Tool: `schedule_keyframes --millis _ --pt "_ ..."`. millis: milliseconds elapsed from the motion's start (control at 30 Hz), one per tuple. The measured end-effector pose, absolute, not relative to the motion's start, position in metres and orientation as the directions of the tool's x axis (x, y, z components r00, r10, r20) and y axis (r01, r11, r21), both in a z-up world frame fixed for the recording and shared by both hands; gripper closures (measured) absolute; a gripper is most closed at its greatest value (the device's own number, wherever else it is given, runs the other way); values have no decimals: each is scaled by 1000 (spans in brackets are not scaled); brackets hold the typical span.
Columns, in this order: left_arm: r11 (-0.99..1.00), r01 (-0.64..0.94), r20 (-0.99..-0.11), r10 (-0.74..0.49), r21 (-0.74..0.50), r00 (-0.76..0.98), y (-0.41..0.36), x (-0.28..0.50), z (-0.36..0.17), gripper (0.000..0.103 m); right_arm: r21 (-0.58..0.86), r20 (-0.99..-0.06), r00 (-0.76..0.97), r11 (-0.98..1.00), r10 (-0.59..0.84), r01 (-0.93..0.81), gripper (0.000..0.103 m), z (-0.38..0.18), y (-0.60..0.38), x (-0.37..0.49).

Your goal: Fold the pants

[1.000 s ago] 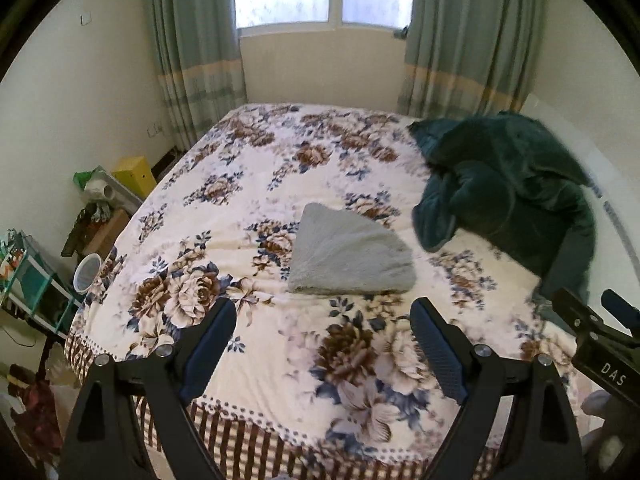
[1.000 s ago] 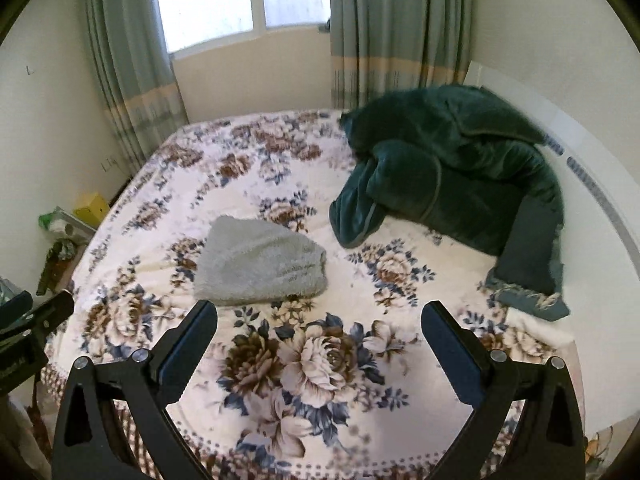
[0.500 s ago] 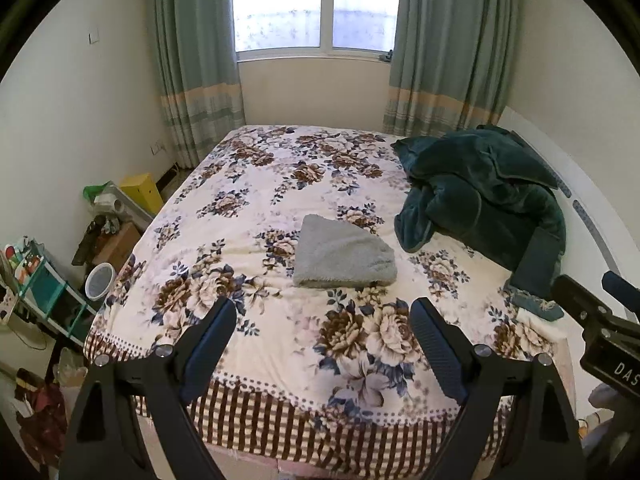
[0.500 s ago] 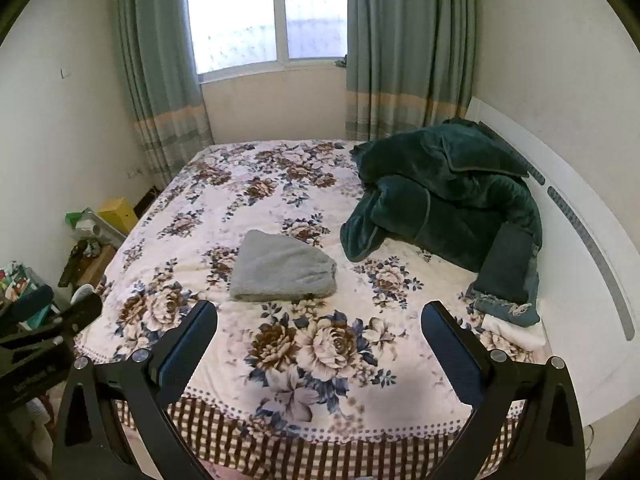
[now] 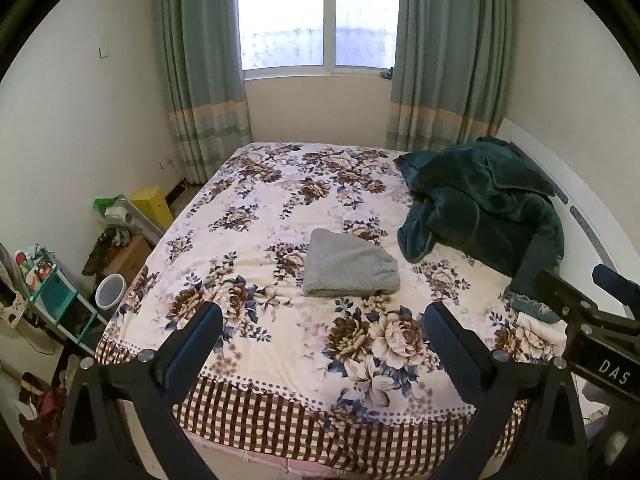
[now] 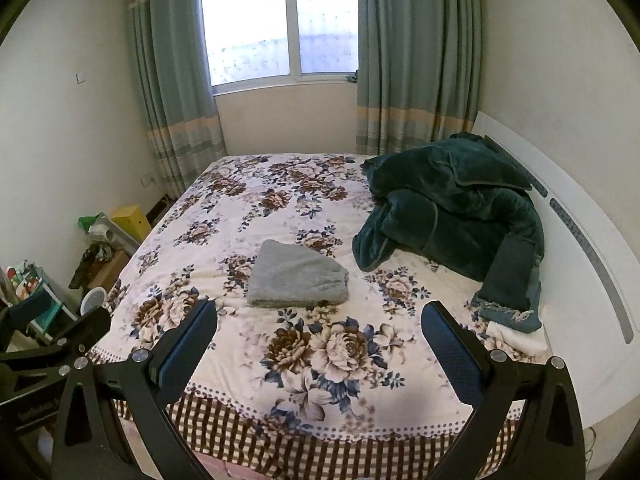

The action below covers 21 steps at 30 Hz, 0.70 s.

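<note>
Daylight enters through the window (image 5: 320, 16), which is overexposed and washed out. The bed (image 5: 280, 208) is evenly lit with soft, faint shadows. Fisheye distortion bows the walls and curtains (image 6: 416, 56); frame corners are vignetted black. Focus is sharp throughout.

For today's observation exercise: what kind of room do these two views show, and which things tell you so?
Most likely a home bedroom. A bed with a floral cover fills the room, curtains frame the window, and folded grey pants lie beside a dark green blanket.
</note>
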<state>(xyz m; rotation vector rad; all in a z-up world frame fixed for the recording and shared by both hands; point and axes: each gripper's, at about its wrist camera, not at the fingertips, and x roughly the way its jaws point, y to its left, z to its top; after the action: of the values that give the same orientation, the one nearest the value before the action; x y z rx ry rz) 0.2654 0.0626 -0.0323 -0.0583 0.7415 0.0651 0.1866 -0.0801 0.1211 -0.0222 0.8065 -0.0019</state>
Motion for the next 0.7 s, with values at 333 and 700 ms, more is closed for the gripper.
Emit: schedule_keyframes --millis 333,700 --pt "993 -109 -665 61 -32 744 66 257 -24 0 -13 -726 688 1000 0 -13 0 124 -76 181" --pt "992 -121 -663 73 -26 745 69 258 -22 0 -8 -731 682 1000 11 -25 0 128 -79 183"
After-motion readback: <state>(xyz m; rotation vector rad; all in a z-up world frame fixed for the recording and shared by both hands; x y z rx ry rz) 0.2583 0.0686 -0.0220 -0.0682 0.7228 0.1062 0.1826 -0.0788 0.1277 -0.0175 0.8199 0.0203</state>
